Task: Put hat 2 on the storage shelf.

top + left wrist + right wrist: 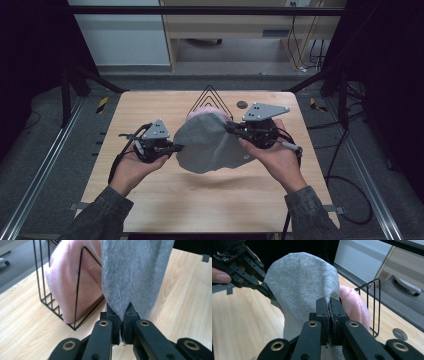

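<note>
Holding item one, a grey knitted fabric cap [207, 145], we keep it clear of the tabletop, stretched between both tools over the middle of the light wooden table [150, 200]. Left gripper [177, 147]: jaws together, clamped on the cap's left edge; its own view shows the cloth [132, 275] pinched between the black jaws. Right gripper [229, 126]: jaws likewise pressed tight on the opposite edge, with grey knit [302, 282] rising ahead of them. We judge the two-point hold is meant to spread the cap flat, so that it can slide upright between wires.

Item two, a black wire rack with triangular dividers [210, 97], stands at the table's far side, just behind the cap. Item three, a pink knitted cap [200, 112], already sits upright in one slot [67, 282], pressed against a divider wire. A small round dark disc [242, 104] lies beside the rack, apart from it.
</note>
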`<control>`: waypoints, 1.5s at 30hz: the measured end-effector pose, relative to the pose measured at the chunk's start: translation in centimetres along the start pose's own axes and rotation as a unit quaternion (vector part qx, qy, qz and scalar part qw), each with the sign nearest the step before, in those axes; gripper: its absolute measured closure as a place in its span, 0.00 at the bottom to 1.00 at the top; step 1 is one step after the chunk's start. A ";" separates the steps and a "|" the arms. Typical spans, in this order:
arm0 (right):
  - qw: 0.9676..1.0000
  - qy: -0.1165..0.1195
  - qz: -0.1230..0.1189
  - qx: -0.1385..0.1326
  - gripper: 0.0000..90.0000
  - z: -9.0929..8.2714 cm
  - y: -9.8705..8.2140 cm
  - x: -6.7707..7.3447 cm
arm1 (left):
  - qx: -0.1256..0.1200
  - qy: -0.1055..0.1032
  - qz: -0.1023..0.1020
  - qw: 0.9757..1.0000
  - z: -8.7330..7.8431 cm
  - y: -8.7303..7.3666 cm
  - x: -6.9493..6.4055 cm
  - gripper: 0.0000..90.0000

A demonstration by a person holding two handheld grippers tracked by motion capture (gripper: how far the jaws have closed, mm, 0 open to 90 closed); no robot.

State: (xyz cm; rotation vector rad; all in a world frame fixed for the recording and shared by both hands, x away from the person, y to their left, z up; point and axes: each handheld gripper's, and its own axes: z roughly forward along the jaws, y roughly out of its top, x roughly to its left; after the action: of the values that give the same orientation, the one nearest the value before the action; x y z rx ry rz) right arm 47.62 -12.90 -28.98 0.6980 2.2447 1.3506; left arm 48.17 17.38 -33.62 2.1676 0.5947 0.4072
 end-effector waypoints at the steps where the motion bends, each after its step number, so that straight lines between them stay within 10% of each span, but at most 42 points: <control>1: 1.000 -0.002 0.002 -0.005 0.97 -0.2 0.2 0.0 | 0.000 0.004 0.003 1.000 -0.3 0.6 0.1 0.97; 23: 0.998 -0.020 0.025 -0.049 0.97 -1.9 3.3 -1.9 | -0.018 0.060 0.027 0.998 -3.8 7.4 1.5 0.97; 45: 0.994 -0.056 0.048 -0.074 0.97 -0.5 8.3 -8.6 | -0.062 0.087 0.013 0.994 -2.6 13.8 6.7 0.97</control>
State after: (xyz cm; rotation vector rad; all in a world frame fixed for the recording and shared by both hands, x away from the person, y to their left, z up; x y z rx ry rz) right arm 55.70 -15.21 -20.44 0.8166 2.0230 1.4689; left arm 56.31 15.25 -20.53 2.0352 0.6209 0.6349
